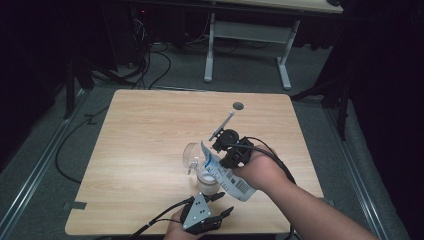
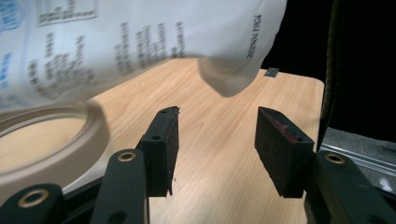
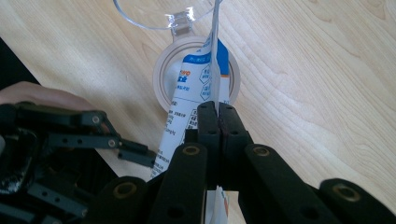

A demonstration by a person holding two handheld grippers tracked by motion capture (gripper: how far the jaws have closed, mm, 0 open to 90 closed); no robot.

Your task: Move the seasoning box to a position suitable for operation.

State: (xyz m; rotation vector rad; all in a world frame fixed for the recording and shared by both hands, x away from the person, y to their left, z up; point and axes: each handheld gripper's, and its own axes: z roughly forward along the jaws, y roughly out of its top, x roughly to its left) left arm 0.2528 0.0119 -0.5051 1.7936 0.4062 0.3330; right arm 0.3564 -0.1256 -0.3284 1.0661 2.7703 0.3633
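Note:
A white pouch with blue print (image 1: 227, 176) hangs tilted over a small round white container (image 1: 206, 184) on the wooden table (image 1: 150, 130). The container's clear hinged lid (image 1: 192, 154) stands open behind it. My right gripper (image 1: 220, 159) is shut on the pouch's flat edge; in the right gripper view its jaws (image 3: 218, 109) pinch the pouch (image 3: 191, 88) right above the container's rim (image 3: 161, 79). My left gripper (image 1: 222, 204) sits near the table's front edge beside the container. It is open, with nothing between its jaws (image 2: 217, 149); the pouch (image 2: 140, 42) hangs above them.
A round grey hole (image 1: 238, 106) marks the table's far side. Behind the table stand a white-legged desk (image 1: 247, 35) and floor cables (image 1: 150, 65). Bare wood spreads over the left half of the table. The table's front edge (image 1: 125, 232) is close to my left hand.

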